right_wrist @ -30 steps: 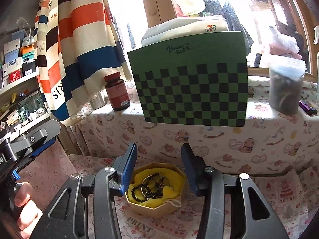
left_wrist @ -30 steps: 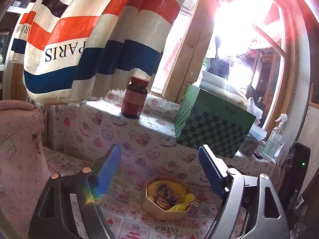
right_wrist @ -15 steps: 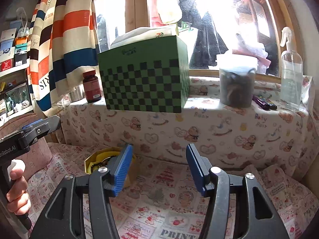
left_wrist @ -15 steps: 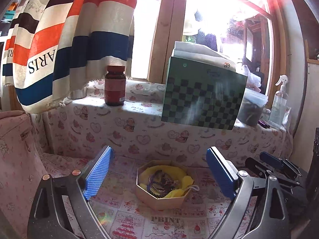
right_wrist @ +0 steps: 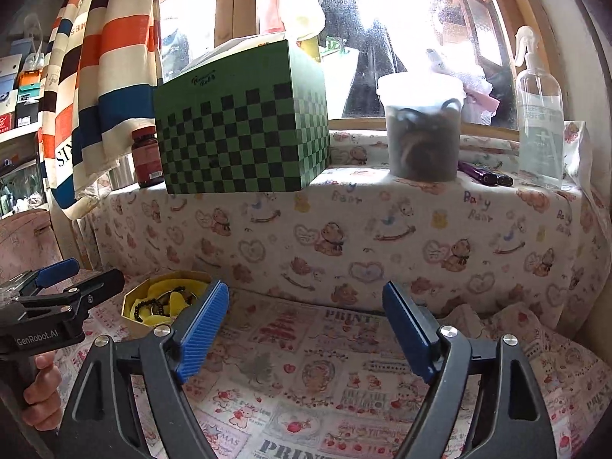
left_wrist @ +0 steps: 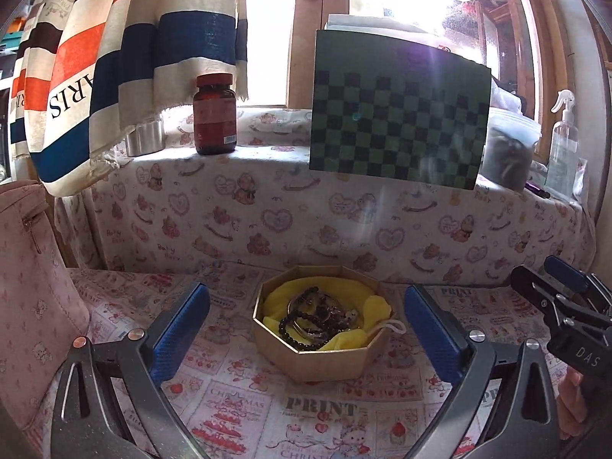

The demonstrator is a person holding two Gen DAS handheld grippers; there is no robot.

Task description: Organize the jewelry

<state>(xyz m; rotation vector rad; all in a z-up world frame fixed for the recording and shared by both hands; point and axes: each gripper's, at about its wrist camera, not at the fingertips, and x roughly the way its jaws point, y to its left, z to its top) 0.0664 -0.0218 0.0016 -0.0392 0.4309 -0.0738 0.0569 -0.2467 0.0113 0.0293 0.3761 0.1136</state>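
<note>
Both tongs gape wider than before, still opening, empty: left gripper (left_wrist: 304, 329) frames the octagonal cardboard jewelry box (left_wrist: 322, 338); right gripper (right_wrist: 306, 329) now over bare cartoon-printed cloth (right_wrist: 344, 363) below the sunny windowsill (right_wrist: 420, 187).

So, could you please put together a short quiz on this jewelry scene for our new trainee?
1. True or false: the octagonal box holds beaded bracelets on a yellow cloth.
2. What stands on the ledge directly left of the green checkered box? A) spray bottle B) brown pill bottle C) mug
3. Fill in: the left hand-held gripper has the box ____ its fingers, untouched.

Key:
1. True.
2. B, the brown pill bottle; the spray bottle is far right.
3. Between; the jaws are opening, as are those of the right hand-held gripper.
</note>
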